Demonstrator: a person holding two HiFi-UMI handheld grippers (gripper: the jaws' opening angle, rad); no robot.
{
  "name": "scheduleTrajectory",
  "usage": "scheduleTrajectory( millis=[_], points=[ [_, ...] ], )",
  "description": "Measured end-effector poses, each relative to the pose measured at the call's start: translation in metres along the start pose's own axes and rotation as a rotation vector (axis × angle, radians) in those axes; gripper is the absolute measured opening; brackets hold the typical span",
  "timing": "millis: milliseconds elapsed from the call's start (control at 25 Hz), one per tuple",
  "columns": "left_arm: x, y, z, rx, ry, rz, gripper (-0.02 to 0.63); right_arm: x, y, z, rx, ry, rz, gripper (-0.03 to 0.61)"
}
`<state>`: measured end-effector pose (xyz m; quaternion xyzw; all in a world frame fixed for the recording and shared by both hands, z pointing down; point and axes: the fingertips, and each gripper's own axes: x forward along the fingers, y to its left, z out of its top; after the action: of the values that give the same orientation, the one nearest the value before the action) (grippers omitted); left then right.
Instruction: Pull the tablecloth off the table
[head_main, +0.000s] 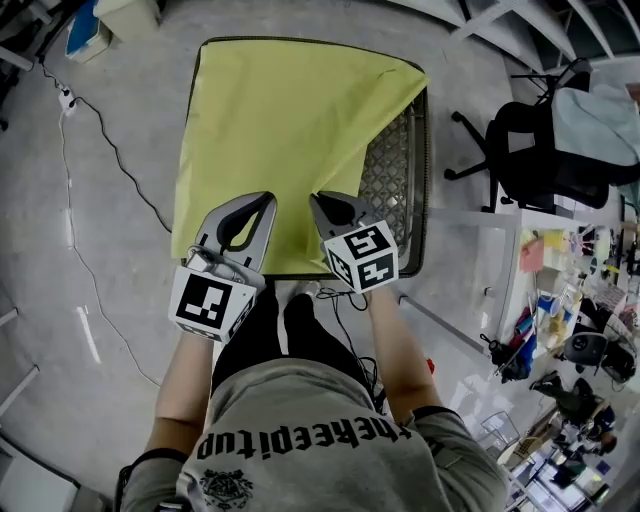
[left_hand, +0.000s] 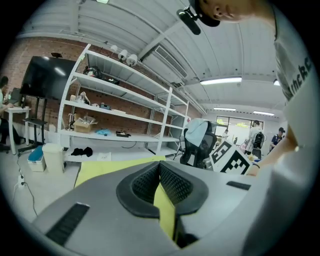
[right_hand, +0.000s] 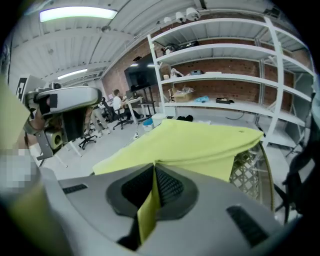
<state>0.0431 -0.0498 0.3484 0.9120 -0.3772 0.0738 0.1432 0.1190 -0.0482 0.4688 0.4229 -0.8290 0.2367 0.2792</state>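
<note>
The person's bare left forearm (head_main: 182, 388) and right forearm (head_main: 400, 358) reach forward from the near edge of the scene, each hand carrying a gripper with a marker cube at its near end. The left gripper (head_main: 262, 198) and the right gripper (head_main: 317, 197) lie side by side, close together, pointing away and angled slightly toward each other. In each gripper view the ribbed pads are pressed together on a fold of the yellow cloth (head_main: 290, 120).
</note>
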Motion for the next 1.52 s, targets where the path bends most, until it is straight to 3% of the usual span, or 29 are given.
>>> scheduleTrajectory(
  millis=[200, 560, 800, 1040, 1520],
  points=[
    [-0.015, 0.016, -0.001, -0.023, -0.015, 0.028, 0.015, 0.020, 0.042, 0.006, -0.115, 0.041, 0.082, 0.017],
    [-0.037, 0.038, -0.008, -0.046, -0.019, 0.082, 0.015, 0.042, 0.093, 0.005, -0.207, 0.092, 0.191, 0.017],
    [-0.047, 0.050, -0.012, -0.054, -0.017, 0.103, 0.015, 0.054, 0.115, -0.009, -0.208, 0.142, 0.243, 0.018],
    [-0.056, 0.066, -0.016, -0.063, -0.017, 0.128, 0.015, 0.069, 0.134, 0.005, -0.184, 0.115, 0.290, 0.018],
    [-0.079, 0.097, -0.017, -0.064, -0.021, 0.215, 0.015, 0.090, 0.183, 0.019, -0.283, 0.126, 0.406, 0.018]
  ],
)
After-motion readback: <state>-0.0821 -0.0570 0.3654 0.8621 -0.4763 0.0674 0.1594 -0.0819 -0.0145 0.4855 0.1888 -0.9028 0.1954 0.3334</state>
